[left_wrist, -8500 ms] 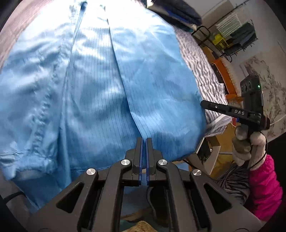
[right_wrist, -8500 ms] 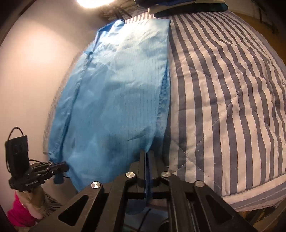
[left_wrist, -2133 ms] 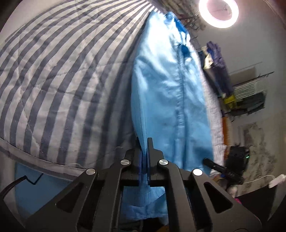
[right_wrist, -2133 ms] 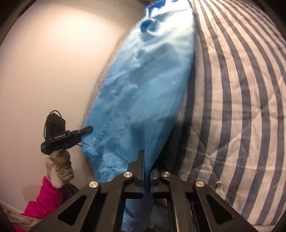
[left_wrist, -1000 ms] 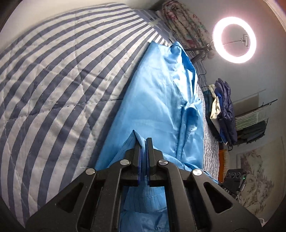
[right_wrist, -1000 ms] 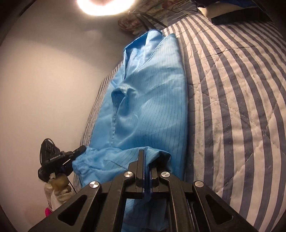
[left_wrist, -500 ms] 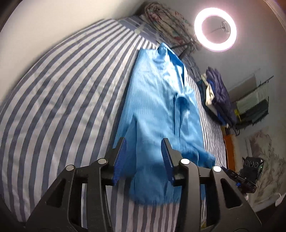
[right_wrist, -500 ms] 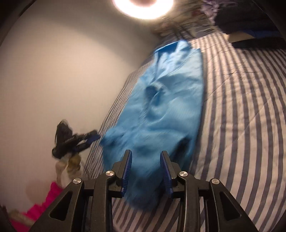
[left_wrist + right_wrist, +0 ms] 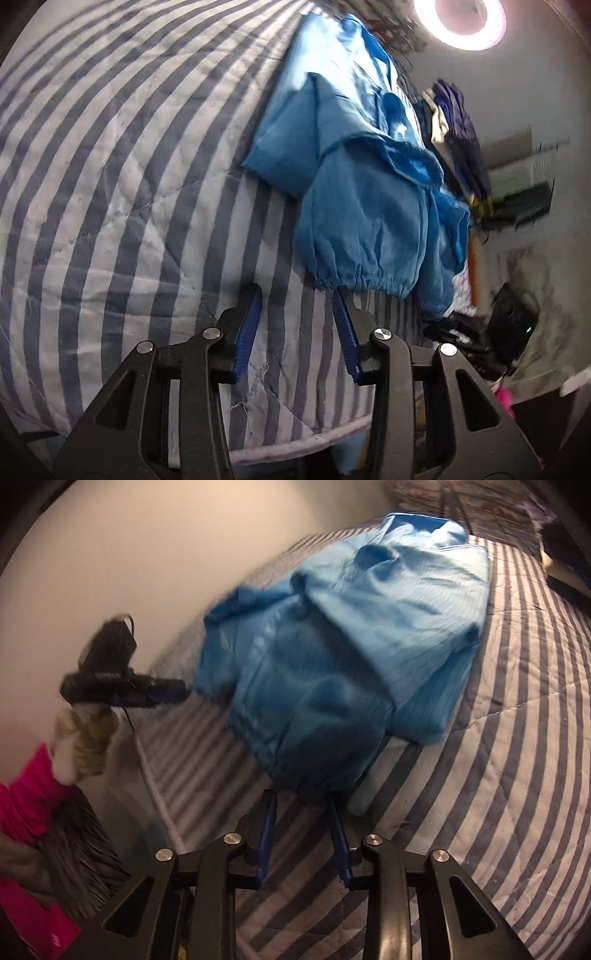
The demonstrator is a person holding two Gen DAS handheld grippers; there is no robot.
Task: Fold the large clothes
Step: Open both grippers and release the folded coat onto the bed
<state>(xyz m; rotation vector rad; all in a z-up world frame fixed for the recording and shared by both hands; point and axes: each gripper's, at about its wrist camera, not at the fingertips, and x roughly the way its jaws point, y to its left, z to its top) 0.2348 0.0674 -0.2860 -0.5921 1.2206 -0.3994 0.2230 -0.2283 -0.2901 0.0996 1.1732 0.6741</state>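
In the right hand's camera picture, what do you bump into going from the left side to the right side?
Pink sleeve → gloved hand holding the left gripper → blue garment → bare striped quilt.

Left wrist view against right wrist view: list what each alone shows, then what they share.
Only the left wrist view shows the ring light and a pile of dark clothes. Only the right wrist view shows a gloved hand with a pink sleeve. Both show the blue garment on the striped quilt, beyond open, empty jaws.
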